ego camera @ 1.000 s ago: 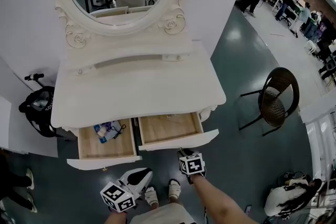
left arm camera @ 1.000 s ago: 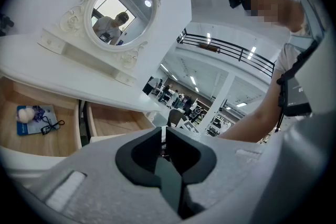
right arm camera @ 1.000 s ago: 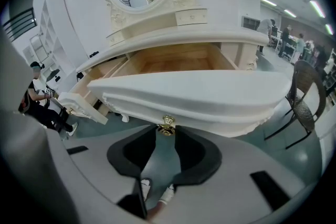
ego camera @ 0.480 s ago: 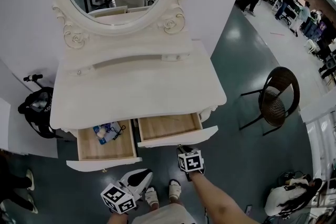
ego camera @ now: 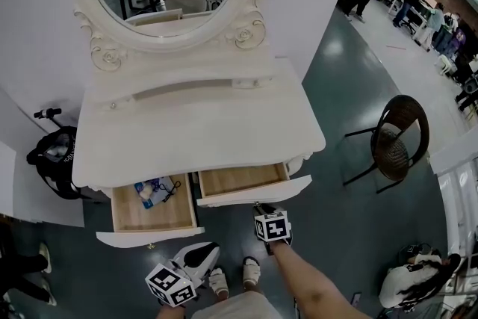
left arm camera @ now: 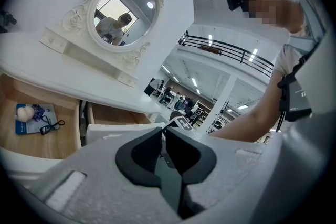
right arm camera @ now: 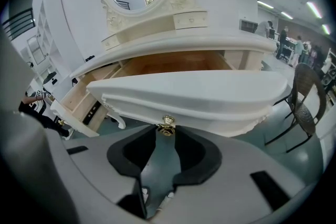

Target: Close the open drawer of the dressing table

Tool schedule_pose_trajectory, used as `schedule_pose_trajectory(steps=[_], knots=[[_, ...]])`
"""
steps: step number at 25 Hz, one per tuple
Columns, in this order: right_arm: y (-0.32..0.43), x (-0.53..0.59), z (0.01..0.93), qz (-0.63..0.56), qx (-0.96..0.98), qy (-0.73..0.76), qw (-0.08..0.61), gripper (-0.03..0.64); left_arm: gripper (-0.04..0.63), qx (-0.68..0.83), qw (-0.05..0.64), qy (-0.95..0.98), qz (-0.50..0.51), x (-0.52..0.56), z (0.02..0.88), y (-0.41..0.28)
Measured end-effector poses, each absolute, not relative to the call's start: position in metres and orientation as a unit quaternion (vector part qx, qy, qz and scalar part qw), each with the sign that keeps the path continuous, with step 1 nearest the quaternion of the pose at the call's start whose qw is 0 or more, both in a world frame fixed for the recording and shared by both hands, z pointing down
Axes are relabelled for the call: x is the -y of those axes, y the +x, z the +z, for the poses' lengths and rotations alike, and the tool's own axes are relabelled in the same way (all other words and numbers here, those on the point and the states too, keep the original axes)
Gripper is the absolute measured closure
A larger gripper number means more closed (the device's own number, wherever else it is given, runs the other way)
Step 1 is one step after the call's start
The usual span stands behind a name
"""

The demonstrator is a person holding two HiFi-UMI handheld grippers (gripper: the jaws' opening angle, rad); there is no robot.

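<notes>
Two grippers: right gripper (right arm camera: 167, 132), tilted down on an outstretched arm (ego camera: 314, 284), pinches the drawer knob (right arm camera: 167, 124). Meanwhile left gripper (left arm camera: 164, 136) sits nearly level, clenched on nothing.

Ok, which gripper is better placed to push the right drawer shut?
Right: the right gripper is closed on the gold knob of the right drawer; the left gripper hangs back, shut, empty.

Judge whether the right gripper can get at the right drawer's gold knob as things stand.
Probably yes: the right gripper is right at the gold knob, which sits between its jaw tips, seemingly gripped. Nothing else is in the way.
</notes>
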State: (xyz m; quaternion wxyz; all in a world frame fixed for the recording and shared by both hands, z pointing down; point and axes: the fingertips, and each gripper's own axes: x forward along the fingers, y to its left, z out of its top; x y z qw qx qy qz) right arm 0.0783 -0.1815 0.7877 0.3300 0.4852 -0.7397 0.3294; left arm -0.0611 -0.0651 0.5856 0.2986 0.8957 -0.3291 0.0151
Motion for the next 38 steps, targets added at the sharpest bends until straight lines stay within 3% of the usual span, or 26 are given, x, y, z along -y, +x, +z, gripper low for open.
schedule_pose_trajectory(steps=[12, 25, 38], knots=[[0.074, 0.203, 0.786, 0.323, 0.743, 0.491, 0.320, 0.492, 0.586, 0.327, 0.306, 0.894, 0.015, 0.082, 0.593, -0.058], [0.072, 0.221, 0.786, 0.316, 0.748, 0.487, 0.323, 0.492, 0.586, 0.289, 0.324, 0.893, 0.118, 0.123, 0.629, -0.037], [0.069, 0.235, 0.786, 0.316, 0.749, 0.490, 0.314, 0.492, 0.586, 0.273, 0.333, 0.892, 0.135, 0.136, 0.639, -0.029]])
